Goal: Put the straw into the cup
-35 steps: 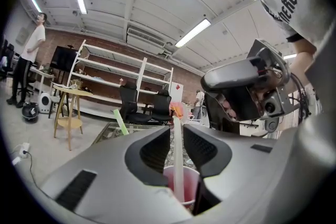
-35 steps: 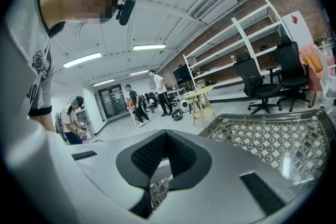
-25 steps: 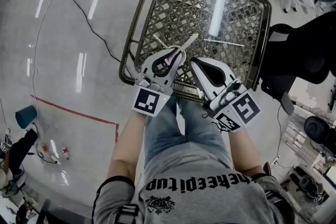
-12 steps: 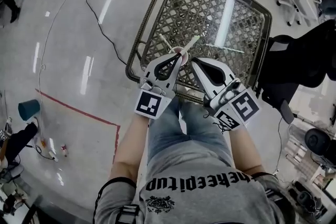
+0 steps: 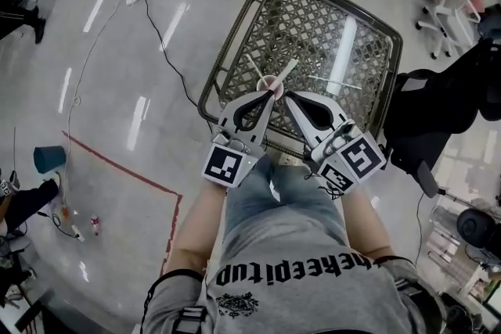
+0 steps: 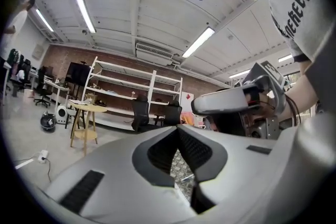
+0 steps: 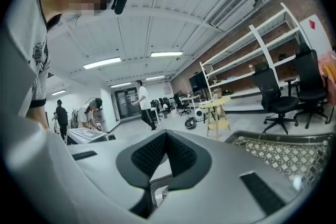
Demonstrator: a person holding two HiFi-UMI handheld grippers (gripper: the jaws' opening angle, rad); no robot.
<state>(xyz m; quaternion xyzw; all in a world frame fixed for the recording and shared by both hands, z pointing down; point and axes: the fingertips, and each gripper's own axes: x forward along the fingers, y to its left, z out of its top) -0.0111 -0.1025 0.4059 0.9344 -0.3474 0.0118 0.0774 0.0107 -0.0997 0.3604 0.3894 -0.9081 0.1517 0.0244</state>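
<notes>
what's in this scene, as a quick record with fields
surface: lattice tray
cup: small pink cup on the tray, at the left gripper's tip
straw: pale straw leaning out of the cup, appears inserted
loose straws: two lying flat on the tray
left gripper: jaws together, nothing between
right gripper: jaws together, nothing between

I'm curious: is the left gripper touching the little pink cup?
Cannot tell. Head view shows the little pink cup at the left gripper tips; contact hidden.
</notes>
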